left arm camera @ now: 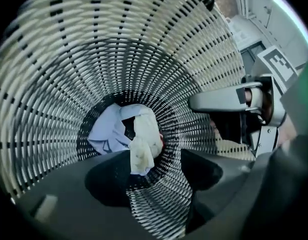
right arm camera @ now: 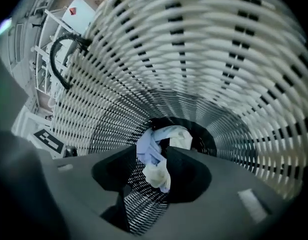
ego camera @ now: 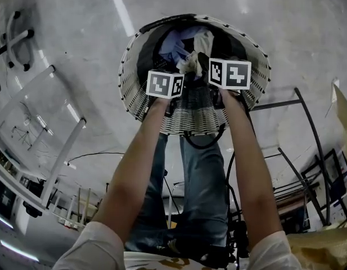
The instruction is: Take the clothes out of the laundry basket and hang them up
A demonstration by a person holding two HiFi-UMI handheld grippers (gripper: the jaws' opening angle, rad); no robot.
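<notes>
**Both grippers over the woven basket**

The basket was round and deep, woven from white strips with dark gaps between them, and its wall narrowed toward a dark bottom. A black cable loop hung at its near rim.

It stood on a smooth grey floor that shone under long ceiling lights. A white rack of round bars stood at the left and a thin black frame at the right. The person stood just behind the basket in jeans.

The clothes lay crumpled at the bottom of the basket: a soft pale blue piece, and a cream piece that rose above it.

The left gripper and the right gripper were side by side at the near rim and pointed down into the basket. The grey fingers of each one were spread and pinched nothing; only the woven wall and the clothes showed through the gaps.
</notes>
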